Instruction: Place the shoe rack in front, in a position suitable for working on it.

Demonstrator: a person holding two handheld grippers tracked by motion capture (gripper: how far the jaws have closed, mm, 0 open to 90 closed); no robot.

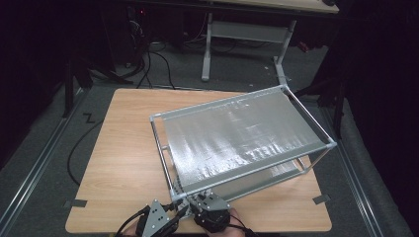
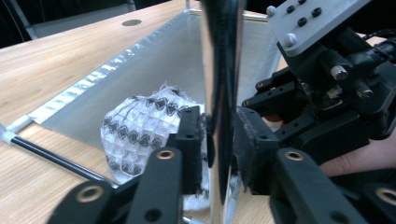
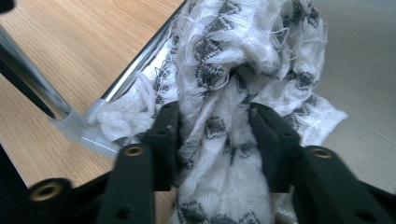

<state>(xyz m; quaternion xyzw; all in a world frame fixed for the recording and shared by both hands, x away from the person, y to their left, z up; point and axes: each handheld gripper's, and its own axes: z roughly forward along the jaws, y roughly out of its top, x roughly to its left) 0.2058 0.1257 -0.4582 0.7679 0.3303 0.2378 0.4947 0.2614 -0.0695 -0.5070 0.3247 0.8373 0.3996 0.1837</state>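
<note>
Closest to the lens in the right gripper view, the right gripper [image 3: 217, 140] has its two black jaws clamped on a bunched white cloth with a black diamond pattern [image 3: 233, 70]. The cloth rises in a crumpled heap from between the pads and drapes over the chrome rail [image 3: 140, 70] at the corner of a two-tier metal rack [image 1: 242, 133].

In the left gripper view, the left gripper [image 2: 219, 149] pinches a shiny upright post [image 2: 223, 70] of that rack, pads pressed against both its sides. The same cloth [image 2: 140, 130] lies just behind, on the rack's lower grey shelf [image 2: 154, 70].

From above, both grippers sit together at the rack's near corner, by the front edge of the wooden table [image 1: 123, 148]. The rack's top shelf hides the cloth there. No readable writing appears. The hands are cut off by the bottom edge.
</note>
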